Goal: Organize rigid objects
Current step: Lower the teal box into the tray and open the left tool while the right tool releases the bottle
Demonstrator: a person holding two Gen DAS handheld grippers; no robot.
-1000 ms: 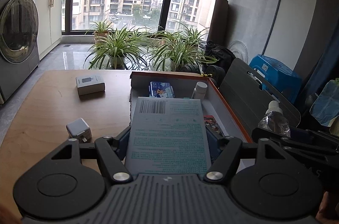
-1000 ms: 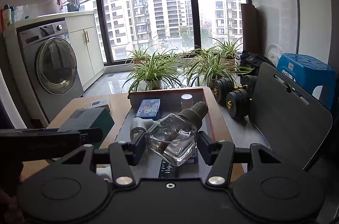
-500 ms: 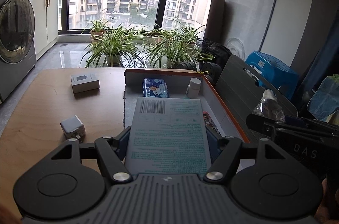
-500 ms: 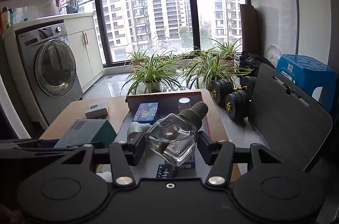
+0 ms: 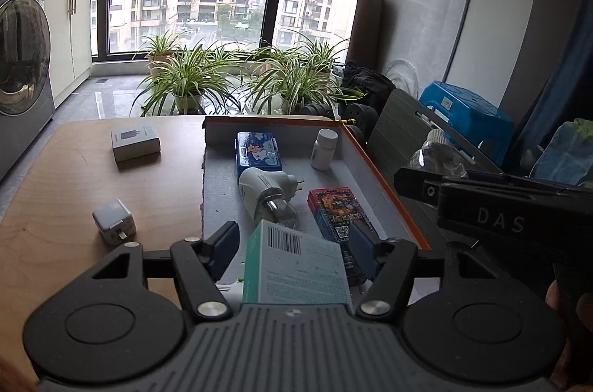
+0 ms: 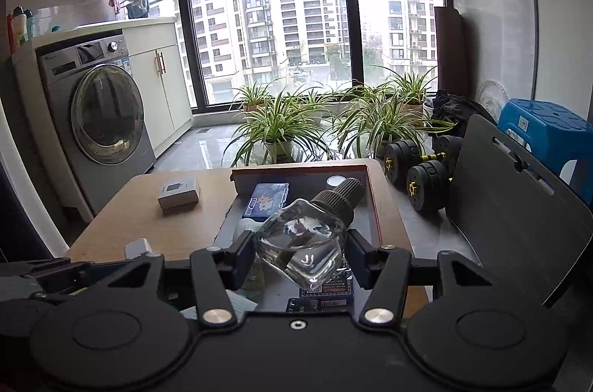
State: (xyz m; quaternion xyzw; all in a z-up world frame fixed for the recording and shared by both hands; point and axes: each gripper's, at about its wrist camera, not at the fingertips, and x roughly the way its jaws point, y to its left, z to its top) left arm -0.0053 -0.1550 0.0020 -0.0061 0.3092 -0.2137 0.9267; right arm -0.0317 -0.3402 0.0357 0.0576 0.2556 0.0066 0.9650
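Note:
My left gripper hovers over the near end of the grey orange-rimmed tray. A teal box with a barcode lies low between its fingers, with a gap on each side. The jaws are closing and the pads do not touch it. In the tray lie a blue case, a white pill bottle, a white plug-in device and a red card box. My right gripper is shut on a clear glass bottle with a dark ribbed cap, held above the tray.
On the wooden table left of the tray sit a white charger cube and a small grey box. A dark chair back stands right of the table, with dumbbells and potted plants on the floor beyond.
The teal box has sunk and tipped down between the left fingers, uncovering the plug-in device and card box. The left fingers stand slightly closer together. The right gripper and bottle have not moved.

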